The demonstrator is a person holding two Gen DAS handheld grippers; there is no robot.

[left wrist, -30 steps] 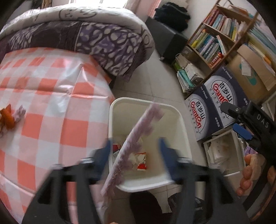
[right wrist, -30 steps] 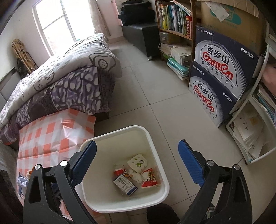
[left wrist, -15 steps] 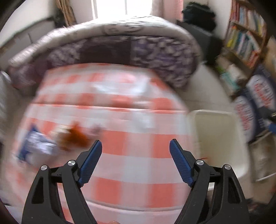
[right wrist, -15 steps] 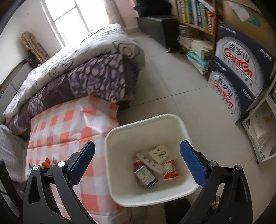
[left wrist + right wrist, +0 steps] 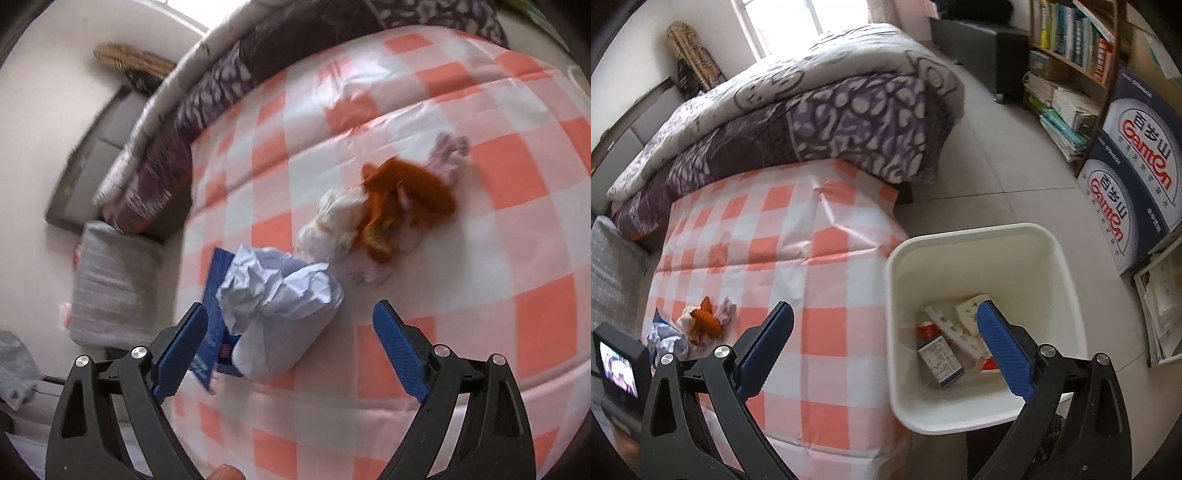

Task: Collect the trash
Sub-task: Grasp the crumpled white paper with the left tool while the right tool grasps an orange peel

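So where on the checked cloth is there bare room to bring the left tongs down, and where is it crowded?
Bare: the checked cloth between the peel pile and the bin, and the stretch toward the quilt. Crowded: the near left corner, where crumpled paper, a blue pack and the peels lie bunched. The left tongs, open, hang over the paper.

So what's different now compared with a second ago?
The left gripper let a pale purple strip drop into the white bin, then swung over to the checked cloth. Its jaws have just been opening, and it now hangs empty above the crumpled blue paper. The right gripper shifted a little and stayed open and empty. The orange peel lies where it was.
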